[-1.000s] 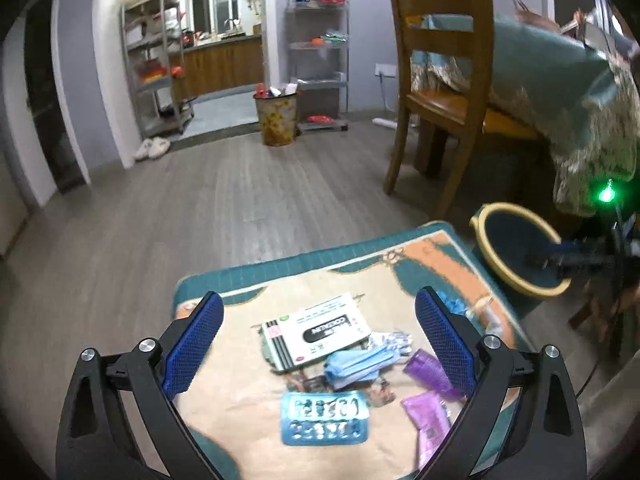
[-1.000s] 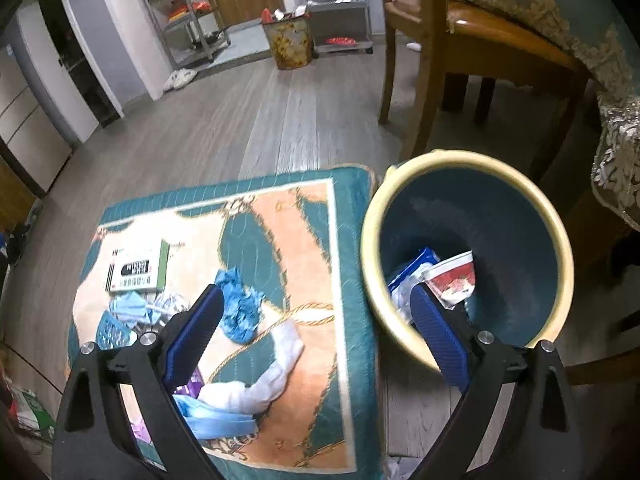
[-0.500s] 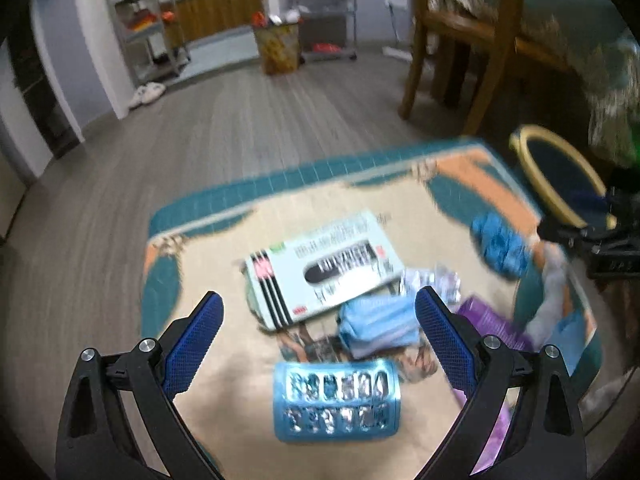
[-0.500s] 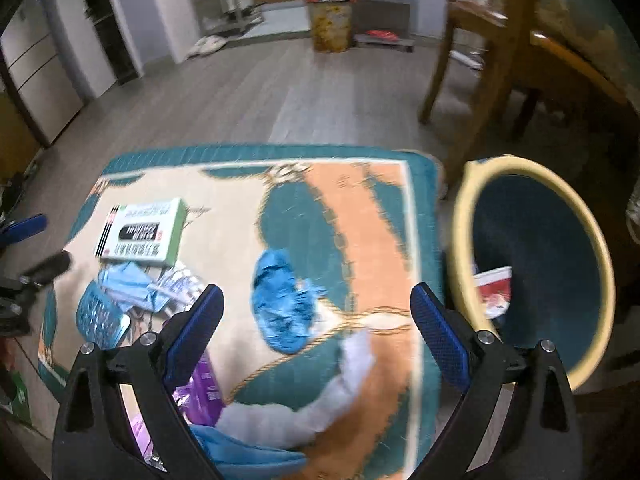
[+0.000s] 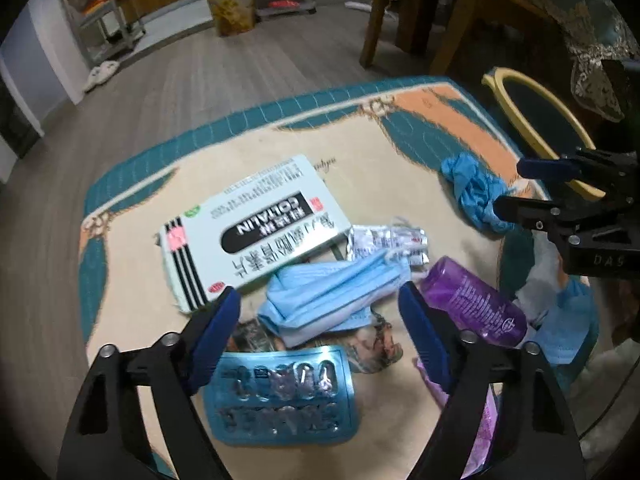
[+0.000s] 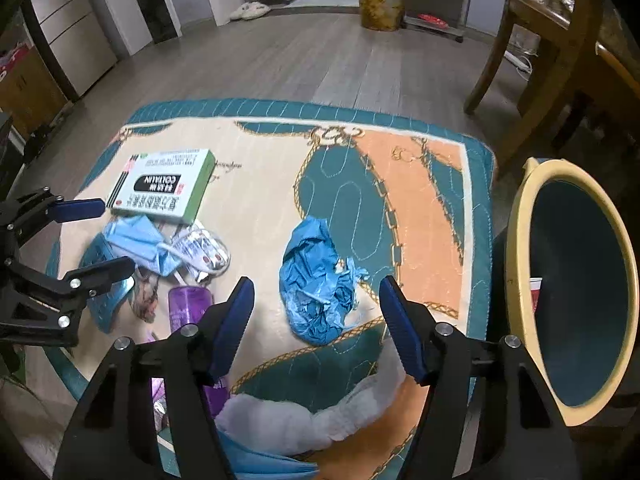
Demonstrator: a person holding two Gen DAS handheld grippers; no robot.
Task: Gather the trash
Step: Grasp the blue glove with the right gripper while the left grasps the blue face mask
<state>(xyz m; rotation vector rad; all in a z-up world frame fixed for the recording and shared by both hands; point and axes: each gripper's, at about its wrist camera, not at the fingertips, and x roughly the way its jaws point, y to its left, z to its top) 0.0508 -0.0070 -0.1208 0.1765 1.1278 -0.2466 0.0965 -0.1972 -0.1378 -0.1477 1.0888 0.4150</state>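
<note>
Trash lies on a patterned mat (image 5: 360, 148). My left gripper (image 5: 320, 308) is open, its jaws either side of a blue face mask (image 5: 332, 292). Near it are a white medicine box (image 5: 252, 224), a blue blister pack (image 5: 280, 396), foil sachets (image 5: 384, 240) and a purple bottle (image 5: 476, 304). My right gripper (image 6: 316, 300) is open, straddling a crumpled blue glove (image 6: 316, 280). A white cloth (image 6: 320, 416) lies beneath it. The yellow-rimmed bin (image 6: 576, 288) stands right of the mat and holds some trash.
A wooden chair (image 6: 560, 40) and a table with a lace-edged cloth (image 5: 592, 40) stand beyond the bin. A patterned waste basket (image 6: 380, 4) and metal shelves are far back on the wooden floor.
Both grippers have dropped lower over the mat. The left has closed in on the mask; the right has swung left from the bin to the blue glove.
</note>
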